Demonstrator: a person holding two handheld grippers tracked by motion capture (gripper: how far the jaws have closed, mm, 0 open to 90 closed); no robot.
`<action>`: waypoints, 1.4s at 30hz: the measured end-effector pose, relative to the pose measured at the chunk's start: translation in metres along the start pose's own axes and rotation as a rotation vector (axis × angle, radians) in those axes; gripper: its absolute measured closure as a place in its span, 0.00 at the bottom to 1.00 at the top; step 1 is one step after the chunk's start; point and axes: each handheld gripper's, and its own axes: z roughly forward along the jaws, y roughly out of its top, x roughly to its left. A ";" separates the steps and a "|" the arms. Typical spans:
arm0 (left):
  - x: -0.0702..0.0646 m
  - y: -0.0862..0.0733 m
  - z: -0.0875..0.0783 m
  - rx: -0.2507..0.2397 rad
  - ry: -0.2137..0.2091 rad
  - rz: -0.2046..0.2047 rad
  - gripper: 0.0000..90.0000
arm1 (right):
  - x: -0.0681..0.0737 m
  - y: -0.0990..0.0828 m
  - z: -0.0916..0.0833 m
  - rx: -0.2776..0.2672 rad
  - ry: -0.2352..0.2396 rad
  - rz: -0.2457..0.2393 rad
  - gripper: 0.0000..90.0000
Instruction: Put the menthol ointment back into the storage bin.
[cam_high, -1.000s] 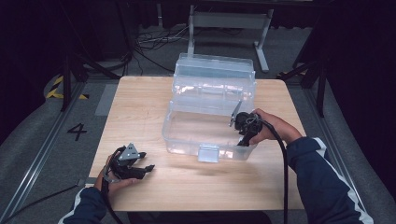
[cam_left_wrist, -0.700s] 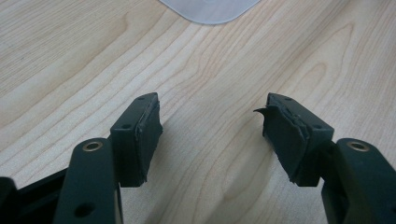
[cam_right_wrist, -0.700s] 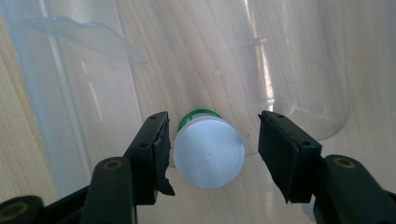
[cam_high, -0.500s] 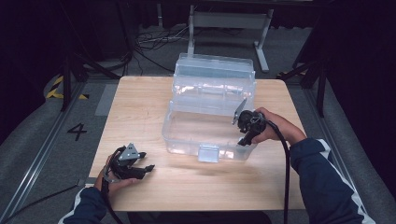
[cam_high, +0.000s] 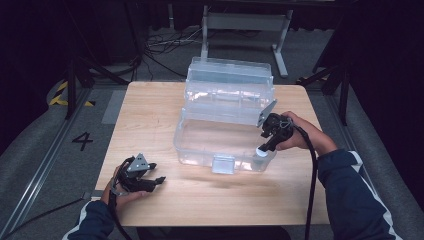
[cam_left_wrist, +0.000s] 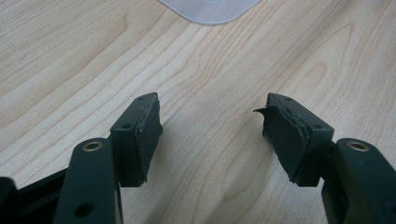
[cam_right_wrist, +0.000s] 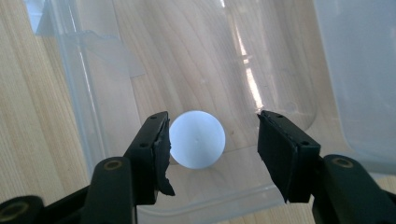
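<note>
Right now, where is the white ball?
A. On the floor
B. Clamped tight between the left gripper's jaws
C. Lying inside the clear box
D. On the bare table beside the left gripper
C: the ball lies on the floor of the clear box, between the right gripper's open jaws, with a gap on one side.
</note>
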 end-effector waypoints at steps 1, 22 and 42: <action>0.000 0.000 0.000 0.000 0.000 0.000 0.41 | 0.000 -0.001 -0.002 -0.009 -0.004 0.001 0.50; 0.000 0.000 0.000 0.000 0.000 0.000 0.41 | -0.004 -0.016 -0.035 -0.134 -0.041 0.024 0.50; 0.000 0.000 0.000 0.002 0.007 0.000 0.40 | -0.020 -0.018 -0.075 -0.344 -0.177 0.064 0.49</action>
